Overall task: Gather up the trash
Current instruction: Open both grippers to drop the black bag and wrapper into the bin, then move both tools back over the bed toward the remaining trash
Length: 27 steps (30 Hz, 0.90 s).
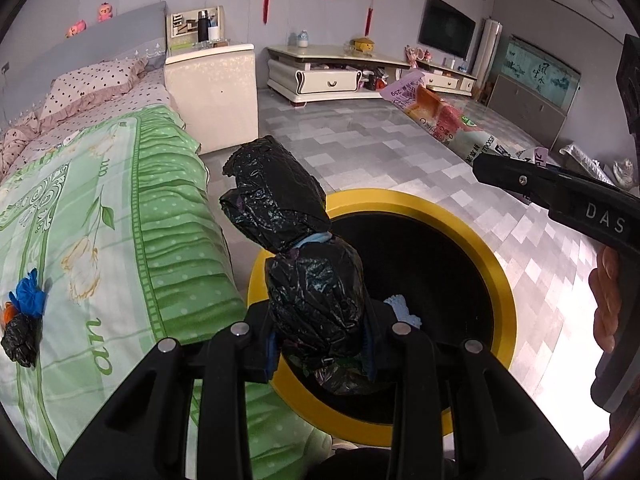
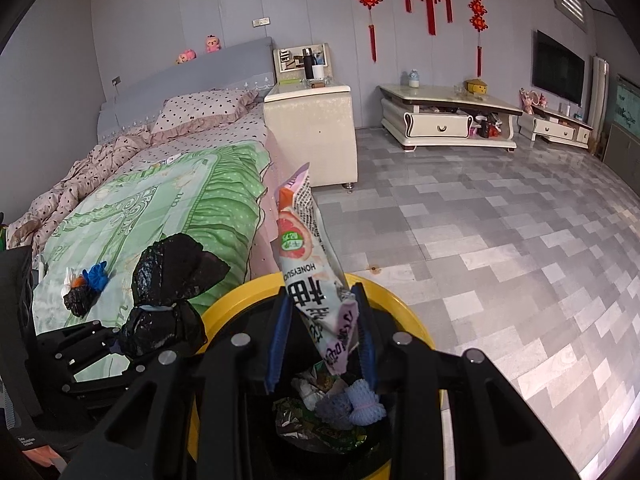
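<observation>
Left gripper [image 1: 320, 344] — black bag [image 1: 308, 288] over yellow bin [image 1: 472, 216]

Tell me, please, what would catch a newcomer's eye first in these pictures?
A round yellow-rimmed trash bin beside the bed sits under both grippers. The left gripper holds a crumpled black plastic bag over it; the right gripper holds a long printed snack wrapper. More scraps lie on the green bedspread.

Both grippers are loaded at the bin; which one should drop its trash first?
Probably right: its snack wrapper hangs over the yellow bin, while the left gripper's black bag sits at the rim beside the bed.
</observation>
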{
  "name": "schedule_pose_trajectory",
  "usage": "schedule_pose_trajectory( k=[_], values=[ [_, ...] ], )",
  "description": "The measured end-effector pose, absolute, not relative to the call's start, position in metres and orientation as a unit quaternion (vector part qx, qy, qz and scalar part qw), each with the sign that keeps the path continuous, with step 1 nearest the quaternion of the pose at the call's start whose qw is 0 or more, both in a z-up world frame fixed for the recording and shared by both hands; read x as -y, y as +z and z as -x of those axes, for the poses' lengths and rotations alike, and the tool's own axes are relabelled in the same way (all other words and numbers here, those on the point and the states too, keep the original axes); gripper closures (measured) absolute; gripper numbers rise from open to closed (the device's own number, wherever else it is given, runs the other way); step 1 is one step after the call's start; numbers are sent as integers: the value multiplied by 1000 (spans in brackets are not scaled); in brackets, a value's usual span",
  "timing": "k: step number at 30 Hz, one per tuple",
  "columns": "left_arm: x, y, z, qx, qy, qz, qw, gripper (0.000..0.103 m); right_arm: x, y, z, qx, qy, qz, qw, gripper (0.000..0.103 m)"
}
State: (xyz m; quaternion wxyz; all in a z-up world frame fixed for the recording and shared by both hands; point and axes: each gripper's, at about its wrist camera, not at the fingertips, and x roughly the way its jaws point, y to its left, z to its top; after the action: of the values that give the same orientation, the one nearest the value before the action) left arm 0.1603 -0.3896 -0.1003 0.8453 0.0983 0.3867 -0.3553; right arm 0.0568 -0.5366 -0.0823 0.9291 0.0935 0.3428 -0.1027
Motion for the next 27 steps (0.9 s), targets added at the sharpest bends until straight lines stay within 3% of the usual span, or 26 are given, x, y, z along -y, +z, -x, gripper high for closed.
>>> schedule_pose_trajectory(
  k=[10,12,20,27],
  values=[
    [390,-106,-161,-390,-366,-91,840,66,549,-84,-54,-343,-111,-111,926,73],
    [389,-105,-160,-388,-366,-91,841,60,552,-83,-52,-341,-116,-115,926,65],
    [376,-97,-161,-382,-360,-77,848,29,558,-78,-47,-335,-141,-126,923,51],
    [349,-85,-167,-367,-328,-70,868,18,548,-69,-45,-322,-141,-122,928,41]
  ],
)
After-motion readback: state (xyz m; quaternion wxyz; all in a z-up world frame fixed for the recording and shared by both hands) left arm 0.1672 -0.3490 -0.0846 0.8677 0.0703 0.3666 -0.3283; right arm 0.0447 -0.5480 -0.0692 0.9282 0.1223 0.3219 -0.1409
